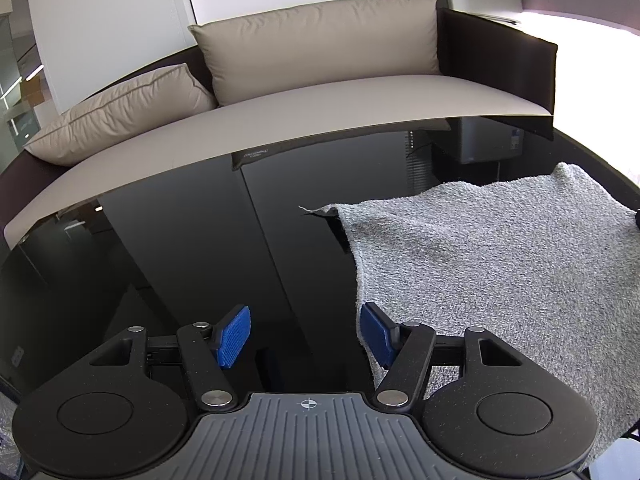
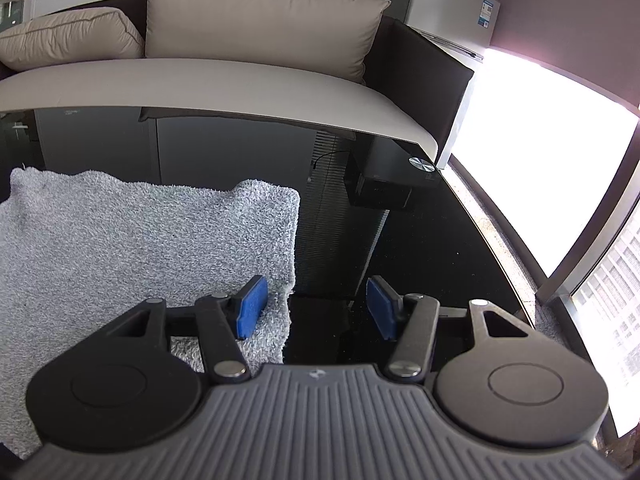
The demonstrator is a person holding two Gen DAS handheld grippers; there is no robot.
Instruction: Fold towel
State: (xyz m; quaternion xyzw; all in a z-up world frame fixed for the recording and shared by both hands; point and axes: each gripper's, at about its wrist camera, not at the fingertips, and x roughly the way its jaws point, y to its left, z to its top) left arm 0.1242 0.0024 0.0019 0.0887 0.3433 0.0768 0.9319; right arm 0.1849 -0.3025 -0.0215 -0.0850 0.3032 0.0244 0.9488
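A grey fluffy towel (image 1: 480, 256) lies spread flat on a glossy black table (image 1: 200, 260). In the left wrist view it fills the right half; my left gripper (image 1: 306, 338) is open and empty, straddling the towel's near left edge, with its right blue pad over the cloth. In the right wrist view the towel (image 2: 140, 240) fills the left half; my right gripper (image 2: 314, 308) is open and empty, straddling the towel's near right corner, with its left blue pad over the cloth.
A sofa with a beige seat (image 1: 280, 120) and beige cushions (image 1: 320, 44) stands just behind the table (image 2: 420, 260). A small fridge (image 2: 452, 12) stands at the back right. A bright window (image 2: 540, 180) runs along the right side.
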